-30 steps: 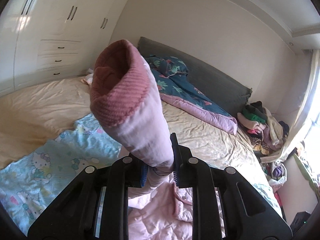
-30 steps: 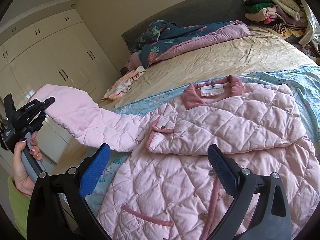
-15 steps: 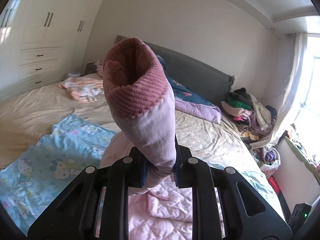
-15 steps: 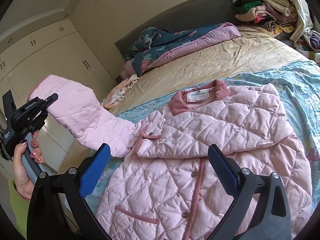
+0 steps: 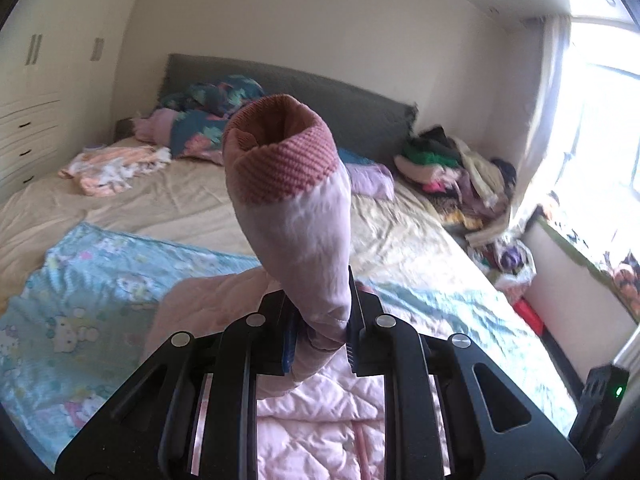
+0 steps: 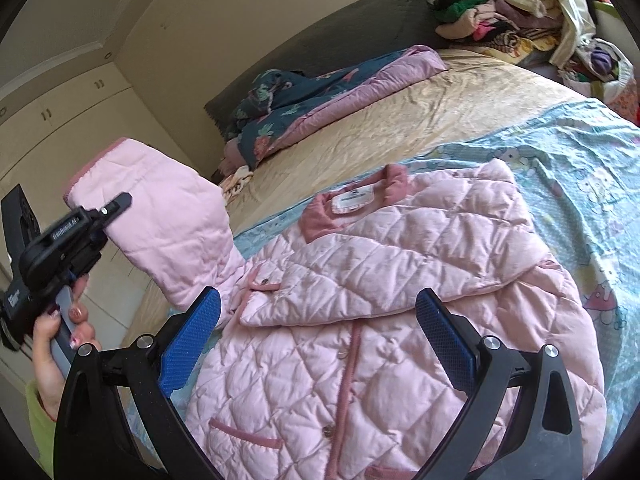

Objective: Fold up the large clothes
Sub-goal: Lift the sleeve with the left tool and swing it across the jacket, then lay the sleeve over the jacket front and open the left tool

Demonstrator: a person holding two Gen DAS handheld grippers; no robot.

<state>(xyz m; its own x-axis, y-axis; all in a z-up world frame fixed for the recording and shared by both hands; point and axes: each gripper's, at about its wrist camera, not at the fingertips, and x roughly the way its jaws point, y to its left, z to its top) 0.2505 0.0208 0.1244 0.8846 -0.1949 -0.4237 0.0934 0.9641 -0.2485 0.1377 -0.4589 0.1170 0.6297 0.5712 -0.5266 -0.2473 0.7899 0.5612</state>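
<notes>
I've got the left gripper [image 5: 318, 342] clamped on the sleeve [image 5: 296, 240] of the pink jacket [image 6: 380, 320], fabric pinched just below the cuff [image 5: 280, 168], so the cuff stands up past the fingers like an open tube. The right gripper [image 6: 316, 344] is spread wide and holds nothing; it hovers over the jacket's front, low on the chest. The jacket lies face up on the blue cartoon-print blanket [image 6: 592, 200] on the bed [image 6: 440, 108], collar [image 6: 356, 200] toward the headboard, hem toward me. Its other sleeve is already folded across the chest. Key relation: the held sleeve runs from the left shoulder out and up, off the bed's side, long axis roughly crosswise to the body — the body lies to the right of the left gripper, so I judge the next move is to carry the cuff across over the chest. Left hand [image 6: 56, 344] does that; the right is closer to the body and could pin the shoulder fold. Material: quilted, puffy shell with a slight sheen, diamond stitching, darker pink ribbed knit at cuff and collar, snap buttons — springy stuff, likely to bounce back open when let go.
</notes>
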